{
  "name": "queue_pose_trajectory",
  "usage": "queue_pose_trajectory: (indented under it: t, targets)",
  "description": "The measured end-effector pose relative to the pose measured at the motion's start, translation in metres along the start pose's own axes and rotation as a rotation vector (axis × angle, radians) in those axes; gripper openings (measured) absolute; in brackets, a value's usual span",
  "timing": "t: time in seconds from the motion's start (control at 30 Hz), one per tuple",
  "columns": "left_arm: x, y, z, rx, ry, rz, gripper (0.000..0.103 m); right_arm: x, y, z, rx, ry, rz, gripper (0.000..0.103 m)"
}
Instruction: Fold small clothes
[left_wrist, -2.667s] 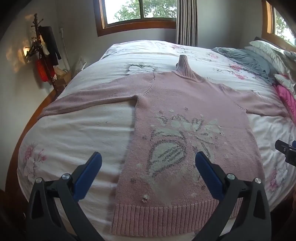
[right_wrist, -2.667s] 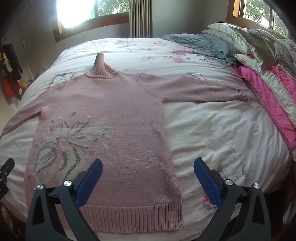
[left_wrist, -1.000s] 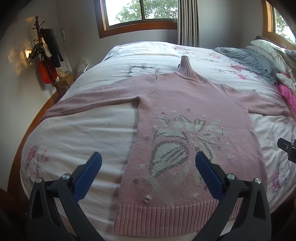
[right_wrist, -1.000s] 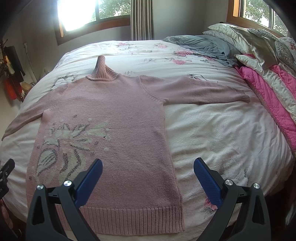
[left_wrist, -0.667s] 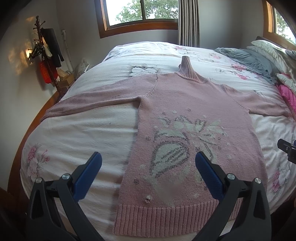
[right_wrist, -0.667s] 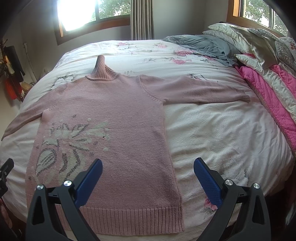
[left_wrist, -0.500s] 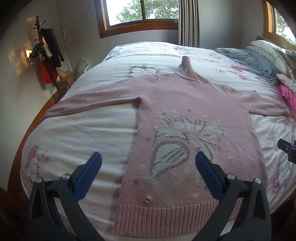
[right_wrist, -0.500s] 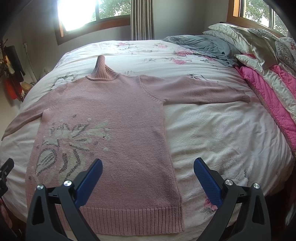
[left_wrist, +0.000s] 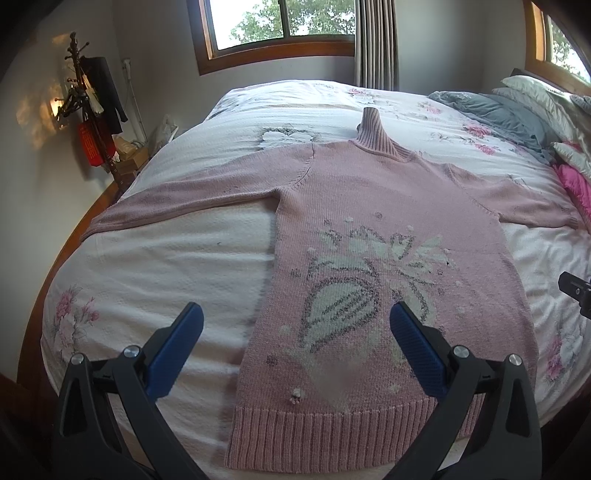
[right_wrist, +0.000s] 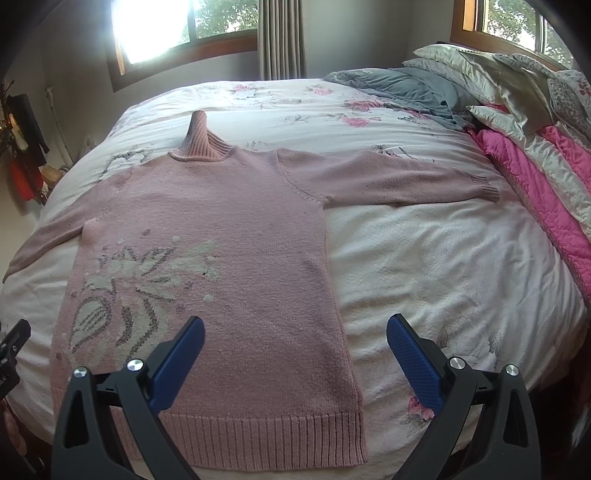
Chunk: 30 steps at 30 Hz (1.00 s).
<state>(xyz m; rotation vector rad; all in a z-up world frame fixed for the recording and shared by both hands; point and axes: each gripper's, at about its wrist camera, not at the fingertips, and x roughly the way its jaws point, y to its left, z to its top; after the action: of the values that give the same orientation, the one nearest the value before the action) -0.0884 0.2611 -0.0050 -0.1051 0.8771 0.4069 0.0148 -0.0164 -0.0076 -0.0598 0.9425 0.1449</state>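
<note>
Left wrist view: blurred patch on sweater (left_wrist: 373, 280) front just above hem, detail unreadable. Right gripper (left_wrist: 576, 291) cut by frame edge, only a black bit shows, jaws unseen. Right wrist view: left gripper (right_wrist: 11, 350) likewise clipped at edge. Sweater's left sleeve end runs off the bed (right_wrist: 461, 280) edge, cuff hidden.

A pink sweater (left_wrist: 388, 229) lies flat, front up, on the white floral bed (left_wrist: 177, 266), both sleeves spread sideways, while the left gripper (left_wrist: 295, 325) hovers above its ribbed hem with jaws wide apart, holding nothing.
</note>
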Motion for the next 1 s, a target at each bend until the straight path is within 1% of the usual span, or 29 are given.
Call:
queue_pose_trajectory:
  t: [0.03, 0.13, 0.17, 0.2, 0.23, 0.3, 0.33, 0.4, 0.43, 0.5, 0.57, 0.6, 0.63, 0.67, 0.7, 0.77, 0.8, 0.87, 0.9, 0.97, 1.0]
  targets:
    - [0.003, -0.001, 0.0, -0.001, 0.003, -0.002, 0.1, 0.001, -0.002, 0.0, 0.012, -0.009, 0.007, 0.099]
    - [0.016, -0.006, -0.001, 0.005, 0.007, -0.014, 0.1, 0.01, -0.017, -0.003, 0.05, -0.076, 0.08, 0.099]
    - [0.022, -0.01, -0.002, 0.015, 0.004, -0.025, 0.1, 0.016, -0.023, -0.003, 0.054, -0.086, 0.087, 0.099]
    - [0.028, -0.014, -0.002, 0.03, 0.01, -0.039, 0.1, 0.021, -0.027, -0.003, 0.058, -0.083, 0.083, 0.099]
    - [0.039, -0.021, 0.0, 0.051, 0.035, -0.058, 0.1, 0.029, -0.033, -0.001, 0.062, -0.071, 0.066, 0.099]
    - [0.057, -0.033, 0.004, 0.066, 0.075, -0.066, 0.1, 0.043, -0.047, 0.009, 0.039, -0.037, 0.031, 0.099]
    - [0.067, -0.04, 0.01, 0.052, 0.089, -0.073, 0.1, 0.049, -0.055, 0.016, 0.029, -0.027, 0.009, 0.099]
    - [0.082, -0.051, 0.022, 0.019, 0.103, -0.094, 0.1, 0.061, -0.079, 0.035, 0.055, -0.037, -0.045, 0.099]
    - [0.091, -0.059, 0.032, -0.001, 0.112, -0.106, 0.1, 0.069, -0.094, 0.048, 0.068, -0.034, -0.056, 0.099]
    - [0.102, -0.077, 0.052, -0.019, 0.111, -0.126, 0.1, 0.085, -0.123, 0.071, 0.083, -0.015, -0.048, 0.099]
    - [0.112, -0.105, 0.074, -0.006, 0.079, -0.127, 0.1, 0.102, -0.155, 0.096, 0.121, -0.001, -0.085, 0.099]
    - [0.117, -0.119, 0.083, 0.008, 0.067, -0.122, 0.1, 0.116, -0.178, 0.115, 0.14, 0.014, -0.09, 0.099]
    - [0.123, -0.137, 0.095, 0.018, 0.053, -0.118, 0.1, 0.123, -0.191, 0.124, 0.15, 0.018, -0.094, 0.099]
    - [0.128, -0.153, 0.105, 0.021, 0.044, -0.119, 0.1, 0.137, -0.214, 0.141, 0.166, 0.033, -0.101, 0.099]
    - [0.133, -0.168, 0.114, 0.02, 0.041, -0.121, 0.1, 0.147, -0.231, 0.15, 0.184, 0.039, -0.121, 0.099]
    - [0.148, -0.207, 0.133, 0.012, 0.042, -0.152, 0.1, 0.168, -0.27, 0.171, 0.225, 0.056, -0.165, 0.099]
    - [0.154, -0.22, 0.14, 0.013, 0.045, -0.16, 0.1, 0.182, -0.293, 0.181, 0.249, 0.071, -0.166, 0.099]
    - [0.168, -0.258, 0.154, 0.024, 0.037, -0.168, 0.1, 0.203, -0.33, 0.192, 0.309, 0.11, -0.16, 0.099]
    - [0.175, -0.279, 0.16, 0.037, 0.033, -0.17, 0.1, 0.216, -0.355, 0.197, 0.363, 0.134, -0.157, 0.099]
    - [0.187, -0.307, 0.168, 0.06, 0.031, -0.171, 0.1, 0.231, -0.387, 0.199, 0.431, 0.161, -0.128, 0.099]
    - [0.193, -0.32, 0.171, 0.071, 0.035, -0.169, 0.1, 0.242, -0.403, 0.199, 0.464, 0.185, -0.129, 0.099]
